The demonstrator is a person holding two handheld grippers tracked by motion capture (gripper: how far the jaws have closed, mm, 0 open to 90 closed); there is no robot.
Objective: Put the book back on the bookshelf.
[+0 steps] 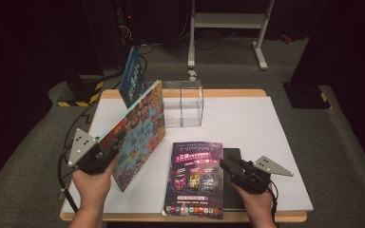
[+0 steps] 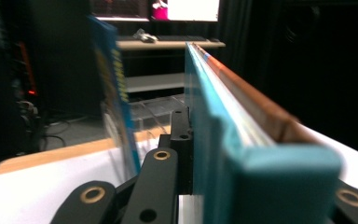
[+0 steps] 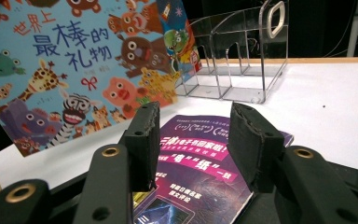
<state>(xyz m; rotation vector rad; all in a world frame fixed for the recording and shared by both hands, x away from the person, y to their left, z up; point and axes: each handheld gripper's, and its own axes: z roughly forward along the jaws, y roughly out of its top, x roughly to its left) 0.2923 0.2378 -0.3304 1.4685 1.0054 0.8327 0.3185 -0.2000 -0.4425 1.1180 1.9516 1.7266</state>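
At the far left, a blue book already stands upright beside the clear plastic rack at the back of the white table, so one book looks put away. Next to it, the left gripper has its jaws clamped tight on the near corner of the animal picture book, which stands on its edge, tilted, its lower edge near the tabletop and its far end reaching toward the rack. In the left gripper view the book's teal spine runs straight out from between the jaws, with the blue book just to its left. I'd judge this book is picked up and on its way to the rack, but not yet slotted in. In the middle of the table a purple magazine lies flat, untouched, partly covering a dark tablet-like thing at its right. The right gripper hovers low over the magazine's right edge with its jaws partly open and nothing between its pads. What seems left: seating the picture book, then the magazine.
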